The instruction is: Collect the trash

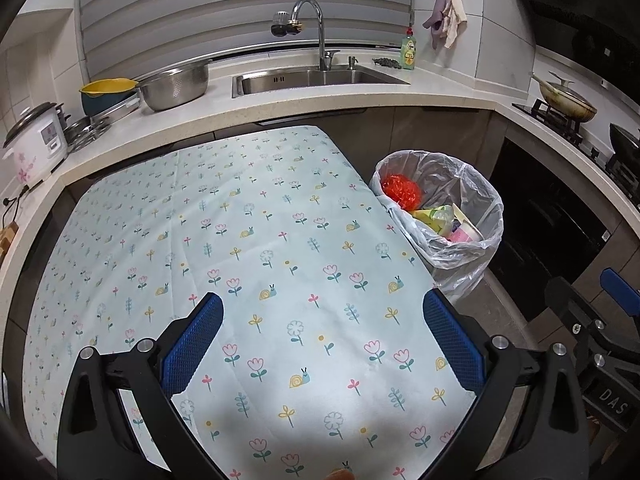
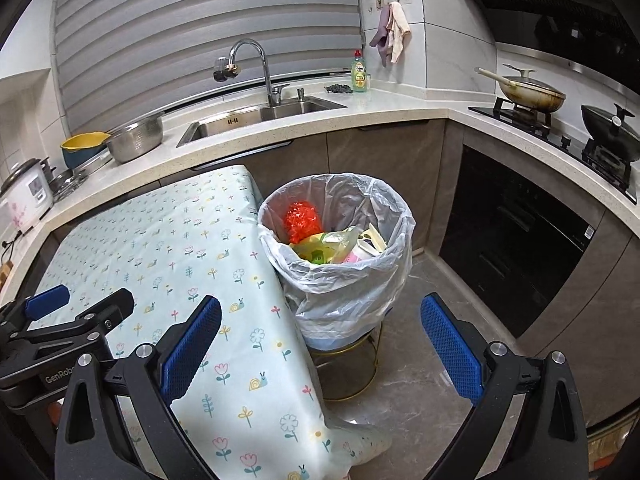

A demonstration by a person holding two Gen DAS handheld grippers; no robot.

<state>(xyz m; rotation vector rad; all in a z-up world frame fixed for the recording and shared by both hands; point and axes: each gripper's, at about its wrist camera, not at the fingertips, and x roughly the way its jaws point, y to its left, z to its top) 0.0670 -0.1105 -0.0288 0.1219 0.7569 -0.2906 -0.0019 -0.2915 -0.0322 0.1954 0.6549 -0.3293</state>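
Note:
A trash bin [image 2: 340, 280] lined with a clear plastic bag stands on a gold wire stand to the right of the table; it also shows in the left wrist view [image 1: 460, 248]. It holds a red crumpled wrapper [image 2: 302, 220], yellow-green packaging [image 2: 320, 250] and pink and white pieces. The table [image 1: 248, 264] carries a pale floral cloth with no loose trash on it. My left gripper [image 1: 322, 320] is open and empty above the cloth. My right gripper [image 2: 320, 322] is open and empty, over the table's right edge, in front of the bin.
A counter [image 1: 280, 104] wraps around behind, with a sink [image 1: 316, 80], faucet, steel colander [image 1: 176, 86], yellow bowl, rice cooker [image 1: 36, 144] and soap bottle [image 1: 408, 50]. A stove with pans [image 2: 532, 94] and a dark oven [image 2: 516, 240] stand at the right. Grey floor [image 2: 412, 392] lies beside the bin.

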